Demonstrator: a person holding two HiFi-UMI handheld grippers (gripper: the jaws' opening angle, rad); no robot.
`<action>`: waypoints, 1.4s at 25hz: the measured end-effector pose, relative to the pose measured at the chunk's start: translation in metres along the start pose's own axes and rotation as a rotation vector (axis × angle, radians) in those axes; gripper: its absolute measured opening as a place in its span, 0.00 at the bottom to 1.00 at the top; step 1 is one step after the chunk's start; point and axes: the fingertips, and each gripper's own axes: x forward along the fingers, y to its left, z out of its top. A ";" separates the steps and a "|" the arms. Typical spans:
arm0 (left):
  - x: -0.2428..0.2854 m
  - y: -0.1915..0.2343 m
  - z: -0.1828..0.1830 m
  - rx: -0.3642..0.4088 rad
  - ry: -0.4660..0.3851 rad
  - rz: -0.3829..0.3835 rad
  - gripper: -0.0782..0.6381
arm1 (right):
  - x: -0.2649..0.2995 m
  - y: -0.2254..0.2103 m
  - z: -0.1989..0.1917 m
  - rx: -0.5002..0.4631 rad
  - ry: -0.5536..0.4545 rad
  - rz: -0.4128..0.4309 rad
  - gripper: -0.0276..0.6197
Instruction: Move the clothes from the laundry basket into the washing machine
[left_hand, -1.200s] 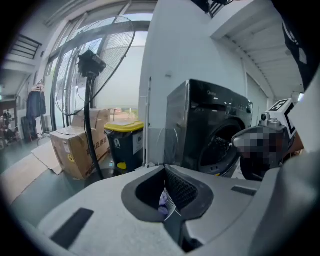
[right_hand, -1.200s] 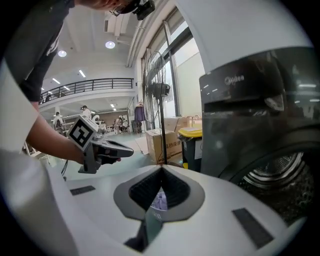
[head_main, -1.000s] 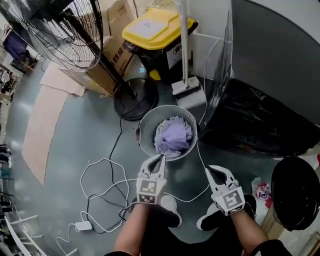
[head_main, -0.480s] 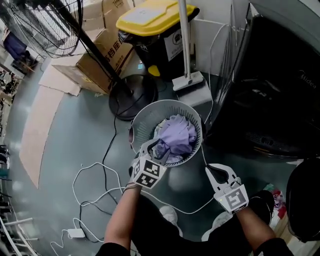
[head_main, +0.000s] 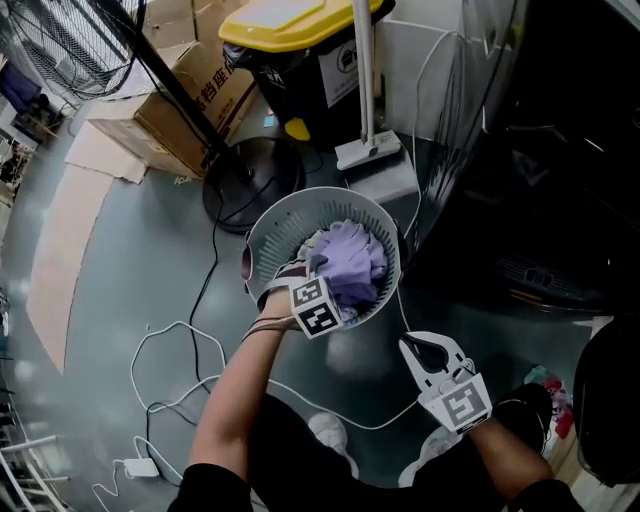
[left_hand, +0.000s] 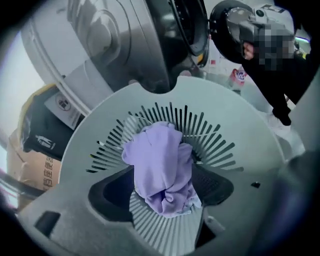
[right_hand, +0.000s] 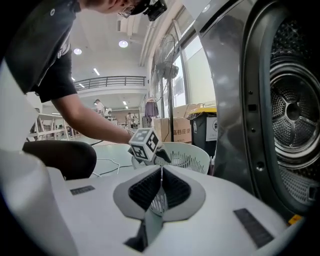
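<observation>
Lilac cloth lies bunched in the pale slatted laundry basket, which stands on the floor just beside the washing machine. My left claw points steeply down into the basket. Its jaws have just been opening and stand wide, with the lilac cloth between them and neither pad pressing on it, as far as the left gripper view lets me judge. In the head view the marker cube covers much of that claw, so its tips are hard to pick out there. Something darker may sit under the lilac piece; I cannot tell what. My right claw is closed on nothing and held apart from the basket. The machine is dark and cut off at the head view's right edge; its drum shows clearly only in the right gripper view.
</observation>
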 end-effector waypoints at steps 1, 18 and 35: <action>0.009 -0.002 -0.003 0.027 0.027 -0.016 0.57 | 0.001 0.001 0.000 0.012 -0.007 0.002 0.06; 0.126 -0.012 -0.053 0.242 0.360 -0.131 0.67 | -0.016 -0.003 -0.009 0.021 -0.029 -0.022 0.06; 0.108 0.008 -0.026 0.175 0.224 -0.123 0.28 | -0.024 0.008 -0.019 0.037 0.009 -0.010 0.06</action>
